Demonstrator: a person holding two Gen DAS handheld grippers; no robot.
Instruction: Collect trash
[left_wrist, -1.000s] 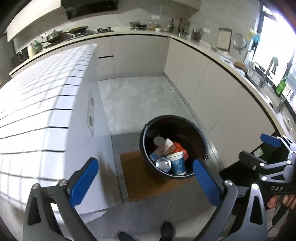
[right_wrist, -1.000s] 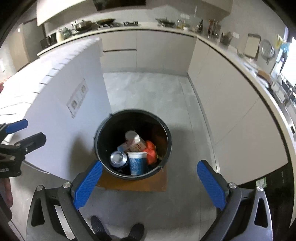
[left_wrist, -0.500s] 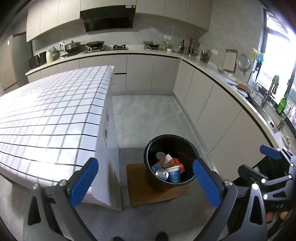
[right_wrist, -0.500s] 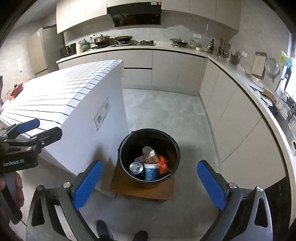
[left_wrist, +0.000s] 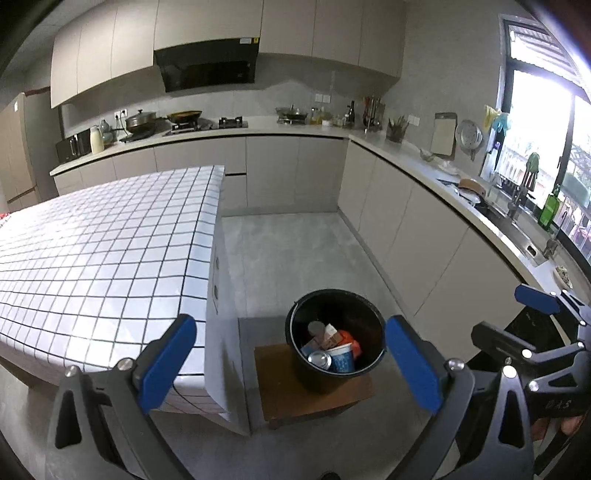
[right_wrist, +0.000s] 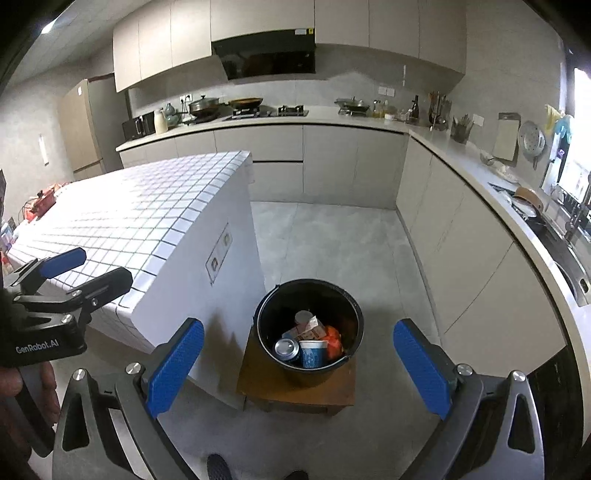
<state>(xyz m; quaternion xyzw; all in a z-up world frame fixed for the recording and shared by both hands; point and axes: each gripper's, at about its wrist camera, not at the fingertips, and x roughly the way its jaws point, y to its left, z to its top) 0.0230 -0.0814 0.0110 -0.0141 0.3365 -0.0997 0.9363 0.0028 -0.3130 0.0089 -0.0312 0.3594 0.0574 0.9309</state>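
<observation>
A black bucket (left_wrist: 364, 316) (right_wrist: 343, 306) stands on a low wooden board on the floor beside the tiled island. Inside lie a metal can (left_wrist: 320, 359) (right_wrist: 286, 347), a blue-and-white cup (left_wrist: 341, 357) (right_wrist: 313, 352), a carton (right_wrist: 312, 328) and something orange (right_wrist: 332, 341). My left gripper (left_wrist: 291, 365) is open and empty, held well above the bucket. My right gripper (right_wrist: 297, 363) is open and empty too, also above it. Each gripper shows at the edge of the other's view.
A white tiled island (left_wrist: 103, 258) (right_wrist: 147, 206) stands left of the bucket. Beige cabinets and a counter (left_wrist: 424, 206) run along the back and right, with a sink (left_wrist: 517, 229) near the window. Grey floor (right_wrist: 332, 240) lies between. My shoes (right_wrist: 221, 467) show below.
Both grippers have risen and tilted up from the bucket, which now looks smaller and lower in both views; more of the kitchen shows. Both stay open.
</observation>
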